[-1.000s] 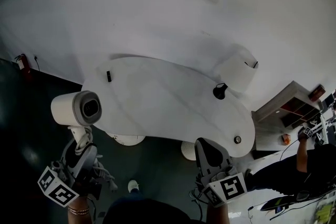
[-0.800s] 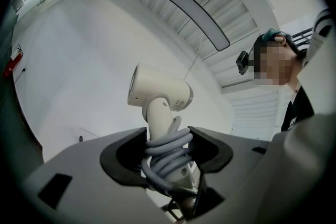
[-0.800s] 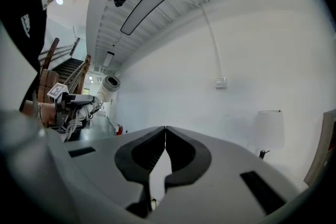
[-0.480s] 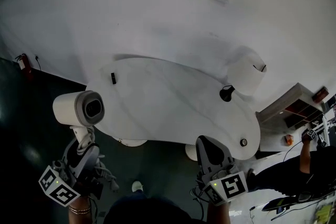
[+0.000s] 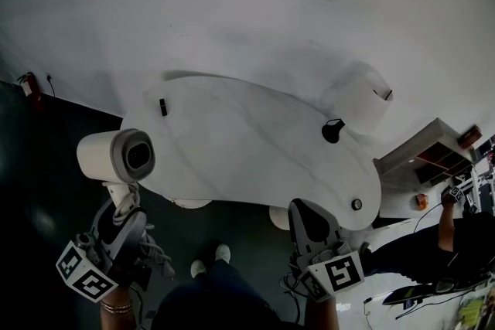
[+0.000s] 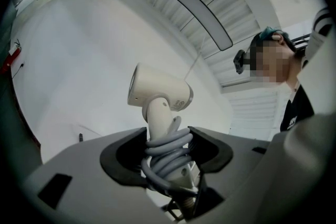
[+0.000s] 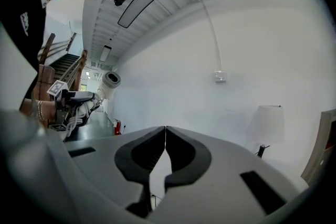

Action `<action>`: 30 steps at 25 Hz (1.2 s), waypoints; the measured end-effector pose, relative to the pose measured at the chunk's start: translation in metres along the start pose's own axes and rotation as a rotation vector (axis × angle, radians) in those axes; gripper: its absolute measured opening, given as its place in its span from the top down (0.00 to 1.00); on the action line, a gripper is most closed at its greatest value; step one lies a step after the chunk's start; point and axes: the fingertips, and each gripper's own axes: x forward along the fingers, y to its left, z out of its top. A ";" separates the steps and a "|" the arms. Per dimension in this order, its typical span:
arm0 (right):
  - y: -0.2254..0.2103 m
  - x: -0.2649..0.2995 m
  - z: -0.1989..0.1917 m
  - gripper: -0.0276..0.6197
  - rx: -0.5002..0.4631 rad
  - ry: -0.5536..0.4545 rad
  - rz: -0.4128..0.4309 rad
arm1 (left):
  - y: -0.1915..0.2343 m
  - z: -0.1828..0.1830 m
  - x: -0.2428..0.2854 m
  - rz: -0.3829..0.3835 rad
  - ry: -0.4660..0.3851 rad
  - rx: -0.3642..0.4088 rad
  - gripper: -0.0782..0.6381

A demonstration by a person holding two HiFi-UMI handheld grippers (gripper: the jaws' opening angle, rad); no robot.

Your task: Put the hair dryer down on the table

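A cream hair dryer (image 5: 116,157) stands upright in my left gripper (image 5: 122,219), off the near left edge of the white table (image 5: 247,147) and above the dark floor. In the left gripper view the dryer's head (image 6: 157,93) rises over the jaws. My left gripper (image 6: 169,150) is shut on its handle, which has the grey cord (image 6: 167,153) wound around it. My right gripper (image 5: 305,219) hangs in front of the table's near right edge. Its jaws are shut on nothing, with the tips touching (image 7: 165,134). In the right gripper view the dryer (image 7: 110,81) shows far left.
A white floor lamp (image 5: 357,99) with a black base (image 5: 332,130) stands at the table's far right. A small black item (image 5: 163,107) and a round fitting (image 5: 356,204) are on the table. Wooden shelves (image 5: 433,158) and another person (image 5: 456,232) are at the right. A fire extinguisher (image 5: 29,86) hangs at the left.
The view has shifted a little and a second shoe now shows below the table's edge. Both grippers look the same, and the left one holds the dryer as before.
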 end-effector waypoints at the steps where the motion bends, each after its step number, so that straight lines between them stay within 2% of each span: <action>1: 0.000 0.001 0.000 0.93 0.004 -0.006 0.007 | 0.001 -0.002 0.000 0.004 0.002 -0.003 0.53; 5: -0.008 0.007 -0.008 0.93 0.005 0.012 0.020 | 0.003 -0.009 0.005 0.020 0.003 -0.007 0.53; 11: -0.022 0.027 0.009 0.93 0.007 -0.045 0.066 | 0.004 -0.005 0.021 0.039 -0.024 0.000 0.53; 18: -0.049 0.051 0.004 0.93 -0.012 0.005 0.089 | 0.008 -0.001 0.048 0.062 -0.049 0.002 0.53; 24: -0.065 0.074 0.008 0.93 0.005 -0.022 0.118 | 0.013 0.003 0.065 0.081 -0.057 0.017 0.53; 30: -0.108 0.096 0.000 0.93 0.008 -0.019 0.141 | 0.016 -0.010 0.109 0.091 -0.073 0.019 0.53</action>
